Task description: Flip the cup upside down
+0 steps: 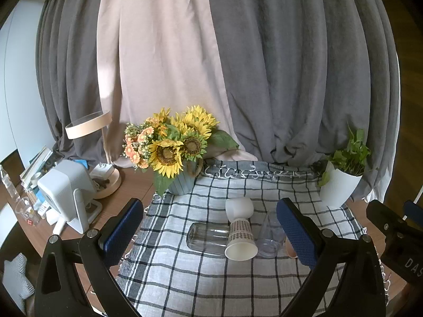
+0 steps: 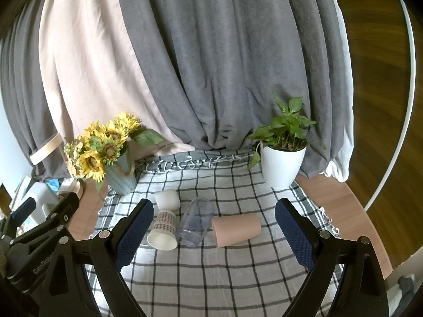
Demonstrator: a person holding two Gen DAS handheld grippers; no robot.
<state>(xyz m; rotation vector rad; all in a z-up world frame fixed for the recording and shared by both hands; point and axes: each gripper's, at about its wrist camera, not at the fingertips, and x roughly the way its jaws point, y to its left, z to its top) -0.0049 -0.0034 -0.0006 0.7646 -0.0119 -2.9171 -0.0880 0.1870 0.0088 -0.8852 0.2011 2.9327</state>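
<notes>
Both claws hang spread wide and empty over the near half of a checked cloth (image 2: 211, 277), where open fabric runs between the fingers. The left gripper (image 1: 210, 231) frames a row of cups lying on their sides in the cloth's middle; the right gripper (image 2: 214, 231) frames the same row from the other side.

In the right view, a checked paper cup (image 2: 162, 231) lies mouth toward the camera, just beside a clear plastic cup (image 2: 197, 222), with a pink cup (image 2: 236, 229) near that, its mouth toward the clear cup. A white cup (image 2: 167, 198) lies just behind the paper cup.

The left view alone shows a clear glass (image 1: 207, 237) touching the paper cup's far side, while its right finger hides nearly all of the pink cup.

Farther back, a sunflower vase (image 2: 120, 177) stands at the cloth's left corner and a white-potted plant (image 2: 281, 165) at its right, with grey and pink curtains (image 2: 211, 66) closing off the rear. Bare wooden tabletop (image 2: 341, 206) shows past the cloth's right edge.
</notes>
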